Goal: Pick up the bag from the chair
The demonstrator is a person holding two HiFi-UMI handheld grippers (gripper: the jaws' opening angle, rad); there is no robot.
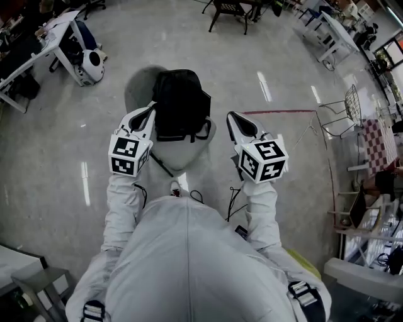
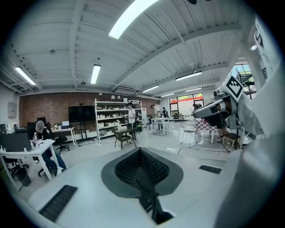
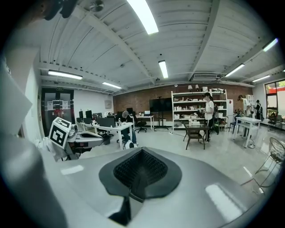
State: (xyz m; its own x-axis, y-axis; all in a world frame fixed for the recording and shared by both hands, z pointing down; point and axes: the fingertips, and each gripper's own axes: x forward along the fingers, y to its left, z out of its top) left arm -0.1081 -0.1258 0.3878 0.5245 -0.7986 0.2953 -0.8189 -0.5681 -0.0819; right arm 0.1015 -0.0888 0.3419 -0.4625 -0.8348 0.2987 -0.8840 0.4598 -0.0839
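A black bag (image 1: 181, 104) lies on the seat of a pale grey chair (image 1: 184, 156) just ahead of me in the head view. My left gripper (image 1: 151, 108) hovers at the bag's left edge with its jaws shut and empty. My right gripper (image 1: 230, 117) is held a little to the right of the bag, apart from it, also shut and empty. Both gripper views look level across the room, so the bag is out of sight there. The left gripper (image 2: 140, 150) and the right gripper (image 3: 141, 150) each show their black pads closed to a point.
A white desk (image 1: 38, 44) and a round white machine (image 1: 92, 66) stand at the far left. At the top is a black chair (image 1: 228, 9), at the right a wire chair (image 1: 343, 113). A red floor line (image 1: 283, 112) and thin cables (image 1: 234, 201) lie near the chair.
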